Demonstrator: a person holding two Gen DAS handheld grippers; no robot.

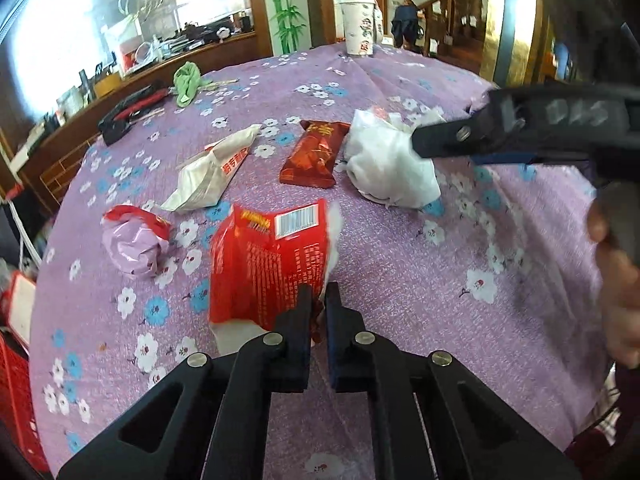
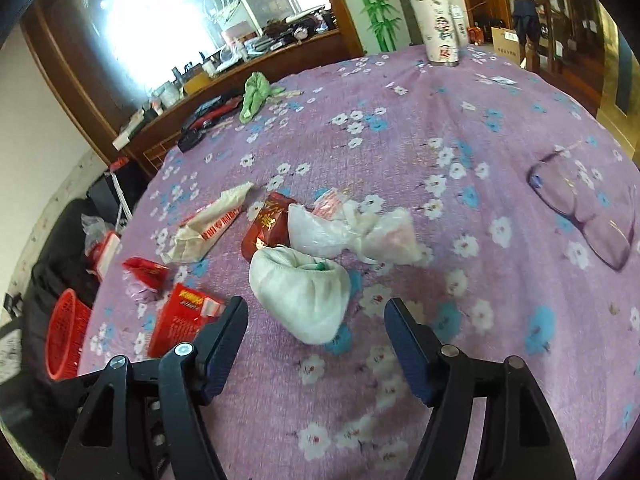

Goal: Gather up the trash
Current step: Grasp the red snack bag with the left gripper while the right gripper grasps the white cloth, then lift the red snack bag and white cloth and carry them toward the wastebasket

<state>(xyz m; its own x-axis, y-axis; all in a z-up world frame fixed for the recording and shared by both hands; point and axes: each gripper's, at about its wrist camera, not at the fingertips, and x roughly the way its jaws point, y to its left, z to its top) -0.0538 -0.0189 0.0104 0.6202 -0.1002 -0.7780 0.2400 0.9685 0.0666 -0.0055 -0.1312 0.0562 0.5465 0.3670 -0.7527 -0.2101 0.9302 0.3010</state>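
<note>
Left gripper [image 1: 319, 300] clamped on the near edge of the red snack wrapper [image 1: 264, 264], which lies on the floral purple tablecloth [image 1: 440, 280]; right gripper [image 2: 316, 312] spread wide, hovering just short of the white crumpled bag [image 2: 300, 292], pads not touching it; beyond, a dark red packet [image 2: 268, 228], a clear plastic bag [image 2: 352, 232] and a white paper wrapper [image 2: 208, 228] close together; red basket [image 2: 66, 332] beside the table's left edge; paper cup [image 2: 434, 20] at the far side.
</note>
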